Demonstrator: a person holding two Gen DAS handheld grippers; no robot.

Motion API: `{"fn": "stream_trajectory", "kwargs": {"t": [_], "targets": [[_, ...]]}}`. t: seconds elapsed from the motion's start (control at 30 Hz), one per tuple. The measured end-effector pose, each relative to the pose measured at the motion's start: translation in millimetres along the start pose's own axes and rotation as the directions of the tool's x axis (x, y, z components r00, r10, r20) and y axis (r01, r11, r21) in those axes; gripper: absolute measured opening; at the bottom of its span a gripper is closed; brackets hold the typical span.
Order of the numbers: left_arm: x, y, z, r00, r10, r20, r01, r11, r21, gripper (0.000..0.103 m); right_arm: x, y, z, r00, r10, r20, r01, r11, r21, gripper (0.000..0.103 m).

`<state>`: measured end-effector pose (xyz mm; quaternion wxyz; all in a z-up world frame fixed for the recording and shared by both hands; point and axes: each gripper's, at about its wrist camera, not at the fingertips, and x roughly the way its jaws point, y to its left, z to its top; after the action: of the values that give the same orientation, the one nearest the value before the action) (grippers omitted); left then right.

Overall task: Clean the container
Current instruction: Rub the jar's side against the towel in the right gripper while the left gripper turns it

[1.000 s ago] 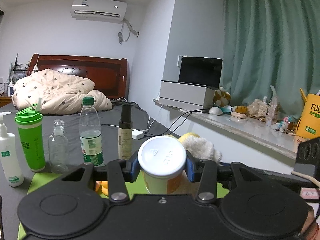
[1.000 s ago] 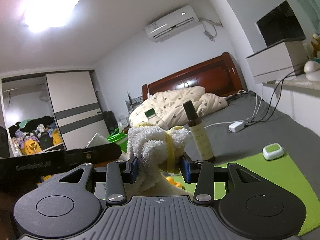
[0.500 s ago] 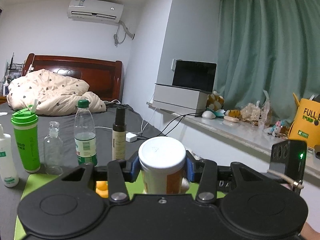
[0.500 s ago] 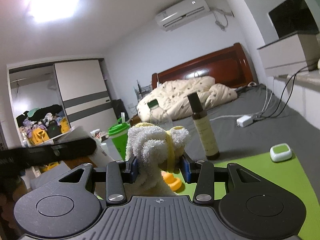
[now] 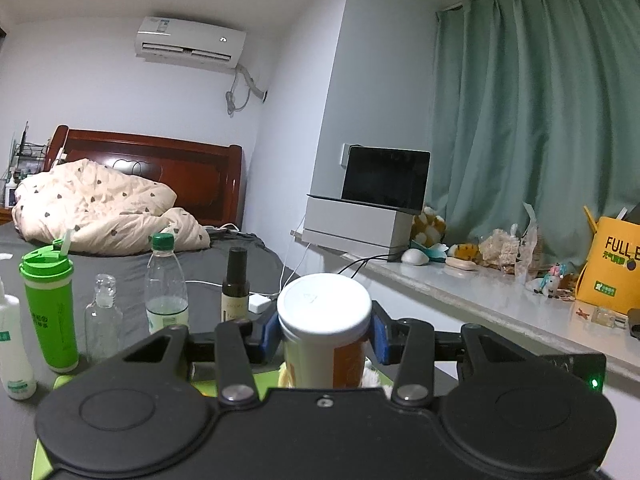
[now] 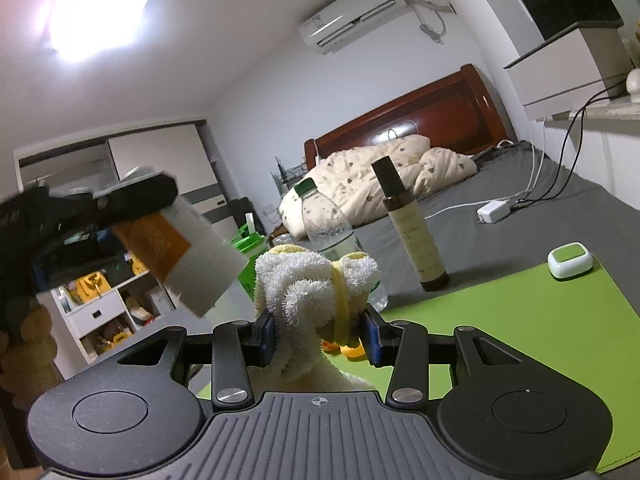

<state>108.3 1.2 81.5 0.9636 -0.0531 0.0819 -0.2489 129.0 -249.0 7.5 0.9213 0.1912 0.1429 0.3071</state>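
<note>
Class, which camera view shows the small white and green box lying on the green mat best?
The right wrist view: the small white and green box lies in plain sight on the green mat. In the left wrist view the box is not visible.

Your left gripper (image 5: 324, 336) is clamped, raised and blurred at ten o'clock in the right wrist view; your right gripper (image 6: 318, 334) is clamped too.
</note>
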Motion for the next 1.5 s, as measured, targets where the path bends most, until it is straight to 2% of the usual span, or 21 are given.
{"fn": "stream_trajectory", "kwargs": {"t": [0.33,0.73,0.93,1.13,1.23,1.5], "targets": [[5,-7,0,1.0,-0.018,0.01,0.018,1.0,0.001,0.043,2,19,-12,1.0,-0.002,-0.01,0.001,0.995,-0.1,0.042],[9,-5,-4,1.0,0.021,0.006,-0.021,0.999,0.038,0.043,5,40,-25,1.0,-0.011,-0.027,0.005,0.976,-0.216,0.042],[8,-1,-6,1.0,0.025,-0.007,-0.025,0.999,0.028,0.043,10,41,-29,0.999,-0.022,-0.025,0.016,0.974,-0.226,0.042],[6,0,-7,1.0,-0.008,-0.026,0.008,1.0,0.008,0.043,17,42,-33,0.999,-0.034,-0.022,0.028,0.971,-0.236,0.042],[4,-2,-6,0.999,-0.03,-0.027,0.03,1.0,-0.006,0.043,20,42,-35,0.999,-0.04,-0.02,0.034,0.97,-0.241,0.042],[5,-8,-4,0.999,-0.036,-0.012,0.036,0.999,0.01,0.043,29,44,-40,0.998,-0.055,-0.016,0.05,0.966,-0.255,0.042]]}}
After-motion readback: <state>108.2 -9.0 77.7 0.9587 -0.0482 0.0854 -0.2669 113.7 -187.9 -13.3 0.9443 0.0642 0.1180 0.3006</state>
